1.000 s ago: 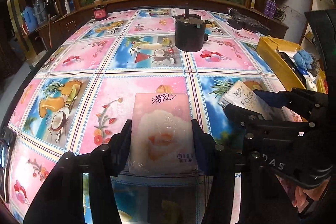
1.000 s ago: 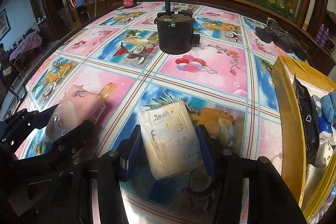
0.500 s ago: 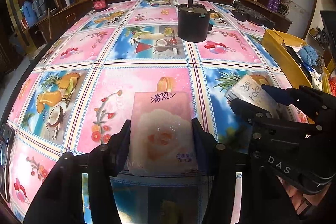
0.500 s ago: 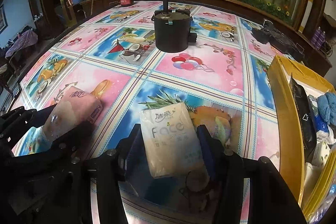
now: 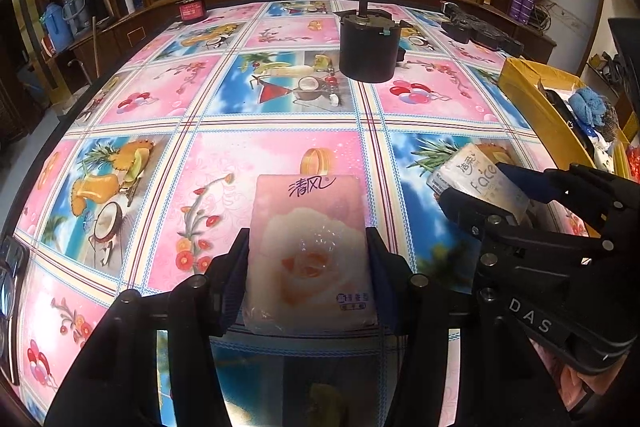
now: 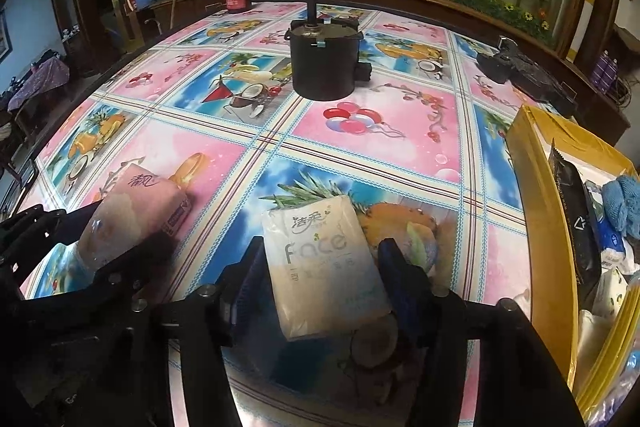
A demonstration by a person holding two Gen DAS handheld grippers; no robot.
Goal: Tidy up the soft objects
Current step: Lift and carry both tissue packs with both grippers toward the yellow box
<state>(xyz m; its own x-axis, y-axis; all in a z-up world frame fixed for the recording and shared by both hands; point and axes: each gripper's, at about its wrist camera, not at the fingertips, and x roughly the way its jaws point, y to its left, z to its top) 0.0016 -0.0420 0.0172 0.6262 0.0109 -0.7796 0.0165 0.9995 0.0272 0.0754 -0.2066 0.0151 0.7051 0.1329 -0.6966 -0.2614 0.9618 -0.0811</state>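
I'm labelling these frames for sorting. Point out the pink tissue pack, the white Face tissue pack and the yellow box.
pink tissue pack (image 5: 308, 251), left wrist view, rose print on its front.
white Face tissue pack (image 6: 324, 263), right wrist view, middle of its front.
yellow box (image 6: 540, 227), right wrist view, near side wall.

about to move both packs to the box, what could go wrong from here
1. The white tissue pack sits skewed in the right tool, whose jaws have just been closing on it; it may twist or slip when carried.
2. The pink tissue pack in the left tool is soft and glossy, so it could squash or slide out.
3. The yellow box already looks crowded; a pack might catch on its rim.
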